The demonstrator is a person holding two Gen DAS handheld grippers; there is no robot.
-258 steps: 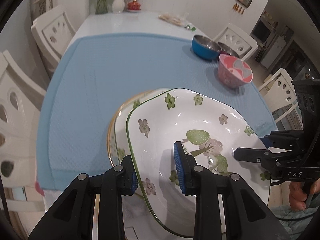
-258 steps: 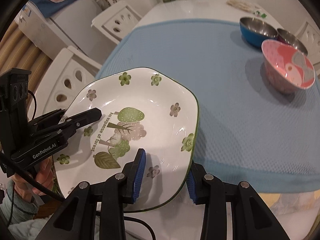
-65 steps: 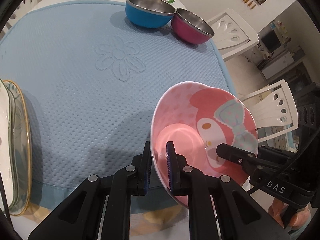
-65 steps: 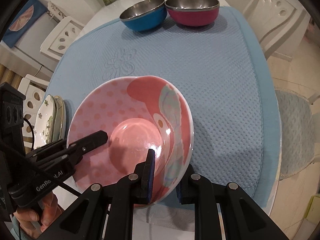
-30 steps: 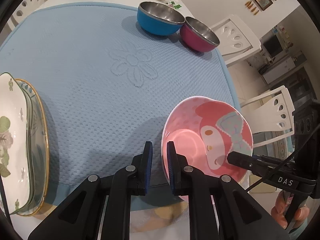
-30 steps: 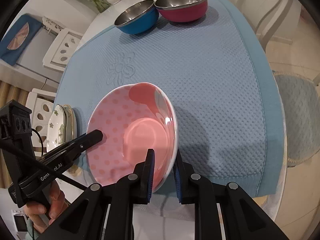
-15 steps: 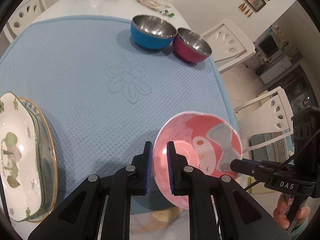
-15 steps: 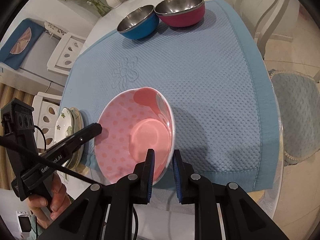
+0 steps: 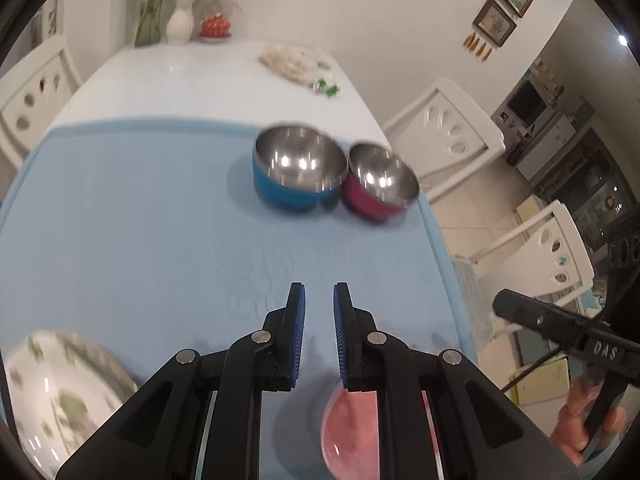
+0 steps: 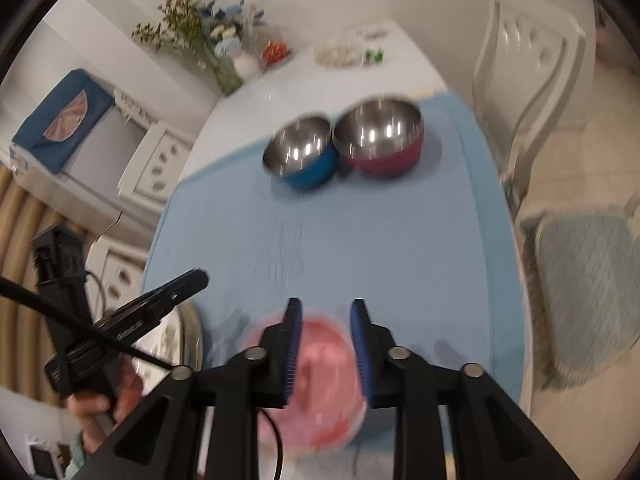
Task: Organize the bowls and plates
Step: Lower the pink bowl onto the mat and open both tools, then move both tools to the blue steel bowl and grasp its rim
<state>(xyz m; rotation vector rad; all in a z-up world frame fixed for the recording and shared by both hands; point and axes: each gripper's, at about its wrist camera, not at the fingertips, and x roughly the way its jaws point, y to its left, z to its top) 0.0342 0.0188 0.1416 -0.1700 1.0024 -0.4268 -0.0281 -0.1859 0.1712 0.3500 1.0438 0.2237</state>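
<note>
White dining table point(image 9: 192, 80) carries a light blue textured mat point(image 9: 132, 232), and at its far side a blue steel-lined bowl point(image 9: 298, 176) stands touching a magenta steel-lined bowl point(image 9: 378, 188). Near the front edge the pink ceramic bowl point(image 10: 320, 392) rests on the mat, with the stacked flowered white plates point(image 9: 60, 392) well to its left. Both the left gripper point(image 9: 319, 336) and the right gripper point(image 10: 325, 348) have their blue-padded fingers apart and hold nothing, above the pink bowl.
</note>
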